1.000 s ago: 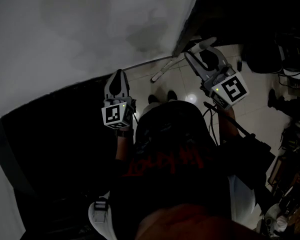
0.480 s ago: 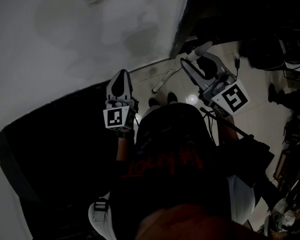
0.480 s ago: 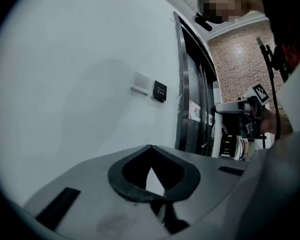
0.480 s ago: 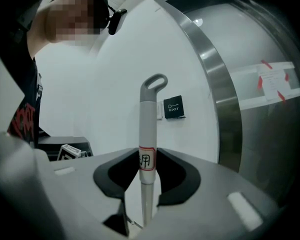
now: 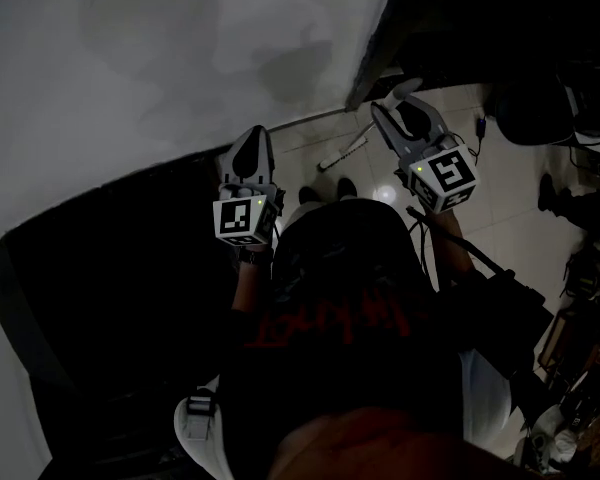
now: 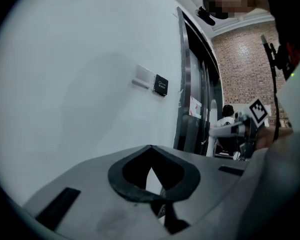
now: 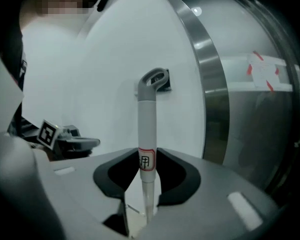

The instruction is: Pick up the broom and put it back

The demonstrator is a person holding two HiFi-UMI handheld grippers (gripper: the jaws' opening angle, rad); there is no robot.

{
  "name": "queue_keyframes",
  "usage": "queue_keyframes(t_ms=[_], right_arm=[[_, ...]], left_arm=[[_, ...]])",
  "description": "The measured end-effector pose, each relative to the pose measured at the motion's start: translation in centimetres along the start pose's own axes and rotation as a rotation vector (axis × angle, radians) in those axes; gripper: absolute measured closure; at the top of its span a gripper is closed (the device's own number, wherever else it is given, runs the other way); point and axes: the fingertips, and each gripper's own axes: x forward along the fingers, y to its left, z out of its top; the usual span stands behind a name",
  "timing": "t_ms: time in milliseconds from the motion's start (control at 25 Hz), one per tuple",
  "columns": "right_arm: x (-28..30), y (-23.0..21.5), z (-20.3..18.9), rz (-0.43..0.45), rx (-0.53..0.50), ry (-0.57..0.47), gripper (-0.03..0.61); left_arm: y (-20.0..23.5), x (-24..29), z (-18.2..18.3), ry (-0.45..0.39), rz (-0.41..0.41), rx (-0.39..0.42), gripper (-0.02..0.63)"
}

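Right claw point(image 5: 392, 100) lower, gripping broom point(image 7: 147, 129)

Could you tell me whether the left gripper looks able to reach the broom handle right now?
Probably yes: open space lies between the left gripper and the broom handle, which the right gripper holds upright. Its jaws are closed, so they must open first.

Office-like corridor: steel door frame point(image 7: 210, 84), brick wall point(image 6: 245, 69), tiled floor point(image 5: 500, 203).

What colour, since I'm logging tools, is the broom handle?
Pale grey-white broom handle, red-bordered label; clearest in the right gripper view.
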Motion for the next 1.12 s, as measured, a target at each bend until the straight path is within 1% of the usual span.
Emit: queue_keyframes(t_ms=[80,120,200,280,360,400,440,480,520,560,600,640,680,760,880,960,1040,1120], right_arm=[[3.0,-1.6,-6.0,-0.035,0.018,0.064,0.474],[4.5,-2.1,-9.7,-0.035,0.029,0.104,0.474],[7.3,-2.4,-17.4,-0.019,0.040,0.211,0.474],[10.4,-2.3,-23.9,0.008,0.044,0.340,0.474],[13.7,-2.6,-28.9,0.027,0.063,0.456,0.472],[15.4,-3.0,-30.7,0.030,0.074,0.499,0.472],[17.0,-3.6,-31.9,0.030,0.084,0.519,0.472],[18.8,-4.7,-32.2,0.023,0.097,0.509,0.471],[20.6,-6.3,-31.5,0.002,0.115,0.471,0.466],[22.2,-8.1,-29.9,-0.036,0.143,0.416,0.352],[23.4,-9.6,-27.9,-0.074,0.183,0.357,0.296],[23.8,-10.3,-26.2,-0.094,0.225,0.306,0.313],[23.6,-10.1,-24.8,-0.093,0.251,0.268,0.332],[21.1,-7.7,-22.8,-0.047,0.247,0.205,0.393],[14.1,-2.5,-21.0,0.044,0.223,0.134,0.500],[8.4,1.5,-20.4,0.111,0.243,0.087,0.577],[2.5,6.0,-19.2,0.164,0.270,0.020,0.578],[-3.2,10.2,-18.5,0.157,0.286,-0.027,0.578]], left_arm=[[0.3,-0.3,-0.4,0.010,0.022,0.001,0.614],[0.4,-0.7,-0.7,0.018,0.038,0.003,0.614],[0.6,-2.0,-1.8,0.045,0.083,-0.004,0.613],[1.4,-3.8,-2.5,0.070,0.145,-0.016,0.614],[2.1,-6.3,-3.0,0.099,0.218,-0.022,0.614],[2.2,-7.8,-3.4,0.118,0.258,-0.025,0.614],[2.2,-9.3,-3.8,0.137,0.299,-0.030,0.614],[2.1,-10.6,-4.2,0.154,0.339,-0.034,0.614],[1.9,-11.8,-4.7,0.167,0.377,-0.038,0.614],[1.9,-13.0,-5.3,0.180,0.412,-0.041,0.614],[1.8,-14.1,-6.0,0.193,0.441,-0.045,0.614],[1.6,-15.3,-6.8,0.206,0.463,-0.052,0.614],[1.2,-16.3,-7.5,0.221,0.472,-0.057,0.614],[0.0,-17.5,-8.6,0.247,0.448,-0.057,0.614],[-2.0,-17.5,-9.6,0.257,0.351,-0.051,0.614],[-3.6,-17.4,-10.1,0.247,0.273,-0.053,0.614],[-5.2,-17.6,-10.2,0.215,0.187,-0.043,0.614],[-6.9,-18.5,-9.9,0.170,0.118,-0.019,0.614]])
